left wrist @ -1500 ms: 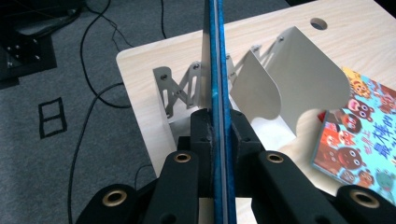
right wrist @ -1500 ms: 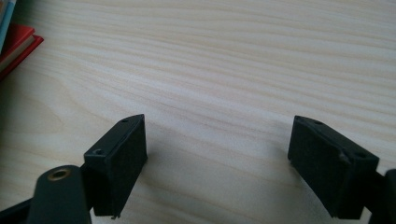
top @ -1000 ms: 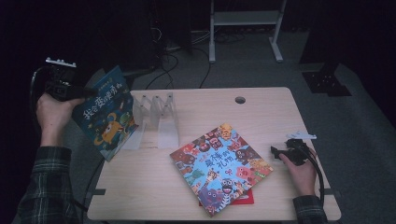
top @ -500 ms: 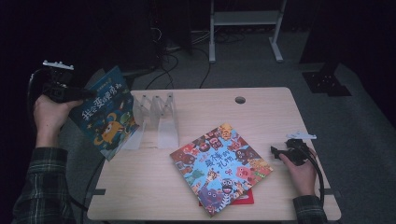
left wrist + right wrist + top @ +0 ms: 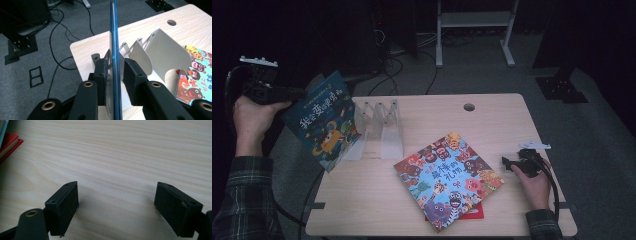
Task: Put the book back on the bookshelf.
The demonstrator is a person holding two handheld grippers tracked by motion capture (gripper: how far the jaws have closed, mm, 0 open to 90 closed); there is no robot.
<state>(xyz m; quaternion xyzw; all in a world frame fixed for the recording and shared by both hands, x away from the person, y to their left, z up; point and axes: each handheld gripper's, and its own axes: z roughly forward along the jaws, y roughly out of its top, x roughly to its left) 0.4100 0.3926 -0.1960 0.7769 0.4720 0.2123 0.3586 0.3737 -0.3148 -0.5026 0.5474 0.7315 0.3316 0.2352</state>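
Note:
A blue picture book (image 5: 319, 125) stands tilted at the left end of the clear book rack (image 5: 382, 125), its top corner between my left gripper's jaws (image 5: 299, 93). In the left gripper view the book's edge (image 5: 115, 50) runs upright between the pads of that gripper (image 5: 116, 72). The jaws have just been opening, and a thin gap shows beside the right pad (image 5: 132, 75). A colourful picture book (image 5: 447, 177) lies flat on a red book (image 5: 472, 213). My right gripper (image 5: 507, 162) rests on the table to their right, open (image 5: 116, 205) over bare wood.
The wooden table (image 5: 492, 125) has a cable hole (image 5: 469, 107) near its far edge. The rack's white dividers (image 5: 160, 50) fan out beyond the blue book. Cables and a white stand's legs (image 5: 472, 30) lie on the grey floor behind.
My left hand and its gripper have drifted slightly up and to the left at the blue book's top corner. The right hand and the flat books have not moved.

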